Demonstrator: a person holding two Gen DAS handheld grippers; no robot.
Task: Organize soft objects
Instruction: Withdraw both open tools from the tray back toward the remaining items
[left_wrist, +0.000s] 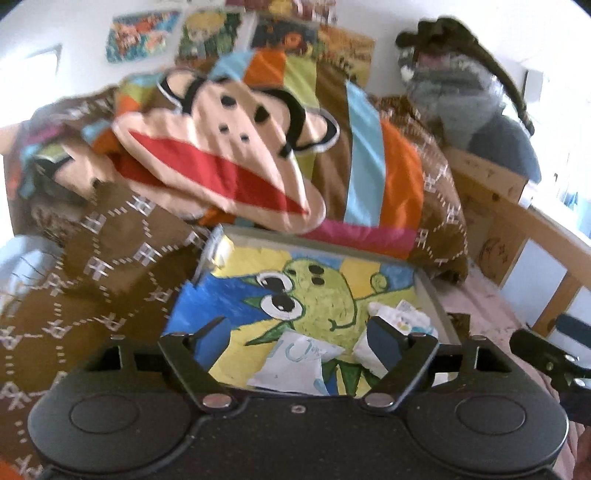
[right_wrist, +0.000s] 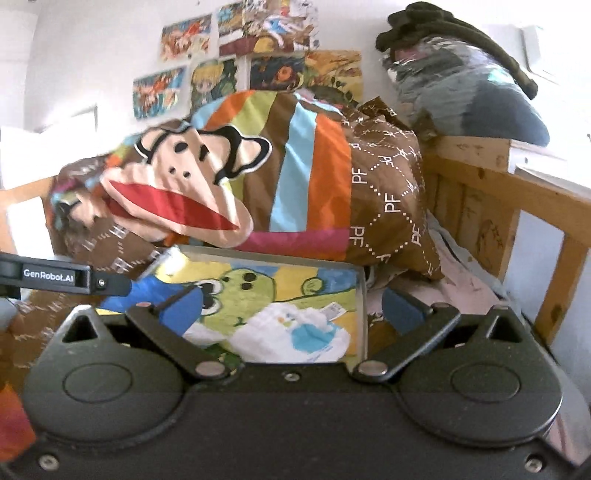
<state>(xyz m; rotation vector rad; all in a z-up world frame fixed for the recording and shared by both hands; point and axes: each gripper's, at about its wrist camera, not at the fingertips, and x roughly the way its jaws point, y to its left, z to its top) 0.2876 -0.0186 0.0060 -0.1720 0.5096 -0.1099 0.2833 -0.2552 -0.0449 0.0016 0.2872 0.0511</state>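
Item: monkey-face duvet (left_wrist: 236, 147), heaped on the bed ahead of and above both my claws, long axis left to right. Left gripper (left_wrist: 295, 332) and right gripper (right_wrist: 291, 306): jaws apart, empty, about equally near.

It was a child's bedroom in a home. A wooden bed frame (right_wrist: 480, 192) held a bunched monkey-face duvet (right_wrist: 229, 184), cartoon posters (right_wrist: 258, 55) covered the white wall, and folded clothes (right_wrist: 461, 81) were piled on the headboard end.
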